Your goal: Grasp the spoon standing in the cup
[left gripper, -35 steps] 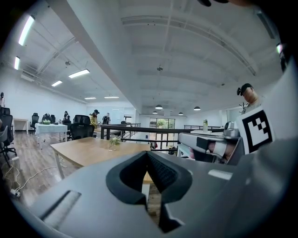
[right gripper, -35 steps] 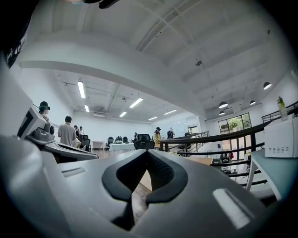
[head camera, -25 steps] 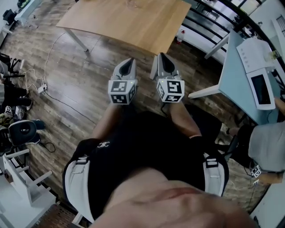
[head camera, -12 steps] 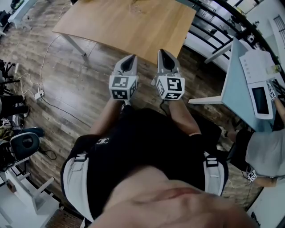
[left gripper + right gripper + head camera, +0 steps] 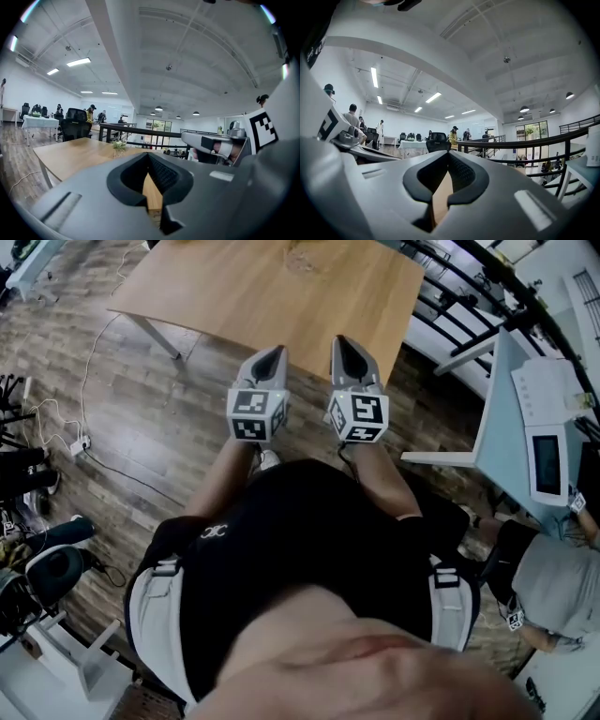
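No cup or spoon shows in any view. My left gripper (image 5: 270, 356) and right gripper (image 5: 345, 343) are held side by side in front of my body, over the wooden floor just short of the near edge of a wooden table (image 5: 281, 296). Both point at the table. In the left gripper view the left gripper (image 5: 149, 157) has its black pads meeting at the tips with nothing between them. The right gripper (image 5: 449, 155) looks the same in its own view. A small plant (image 5: 118, 146) stands on the far part of the table.
A pale desk (image 5: 511, 442) with a white device (image 5: 548, 418) stands at the right, and a seated person (image 5: 553, 582) is beside it. A black railing (image 5: 450, 296) runs behind the table. Cables (image 5: 84, 427) and a chair (image 5: 52, 568) lie at the left.
The table has come closer and more of its top shows. Both grippers have moved slightly up toward its near edge, still side by side and shut.
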A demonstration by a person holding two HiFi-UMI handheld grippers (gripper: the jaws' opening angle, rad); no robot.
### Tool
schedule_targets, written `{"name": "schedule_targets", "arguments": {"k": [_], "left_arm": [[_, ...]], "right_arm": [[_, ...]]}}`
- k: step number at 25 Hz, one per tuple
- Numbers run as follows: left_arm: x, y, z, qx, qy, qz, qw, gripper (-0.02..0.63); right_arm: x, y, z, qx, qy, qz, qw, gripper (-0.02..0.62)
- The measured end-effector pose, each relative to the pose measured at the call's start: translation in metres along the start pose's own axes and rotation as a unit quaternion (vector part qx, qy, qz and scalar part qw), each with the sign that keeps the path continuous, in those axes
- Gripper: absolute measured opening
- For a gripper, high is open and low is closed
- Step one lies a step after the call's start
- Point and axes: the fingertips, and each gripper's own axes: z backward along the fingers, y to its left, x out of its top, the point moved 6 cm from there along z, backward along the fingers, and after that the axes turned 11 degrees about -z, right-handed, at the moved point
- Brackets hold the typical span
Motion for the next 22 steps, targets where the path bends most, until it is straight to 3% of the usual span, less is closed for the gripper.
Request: {"name": "schedule_targets", "arguments": {"k": [12, 22], "left_arm": [[-0.003, 0.081, -0.013, -0.018, -0.004, -0.013, 0.9997, 0.012], [-0.013, 0.106, -0.029, -0.024, 0.007, -0.005, 0.9997, 0.012]], "right_arm": [[-0.010, 0.044, -0.069, -0.009, -0.011, -0.004, 1.000, 0.000], [-0.019, 0.050, -0.098, -0.015, -0.001, 0.000, 1.000, 0.000]]}}
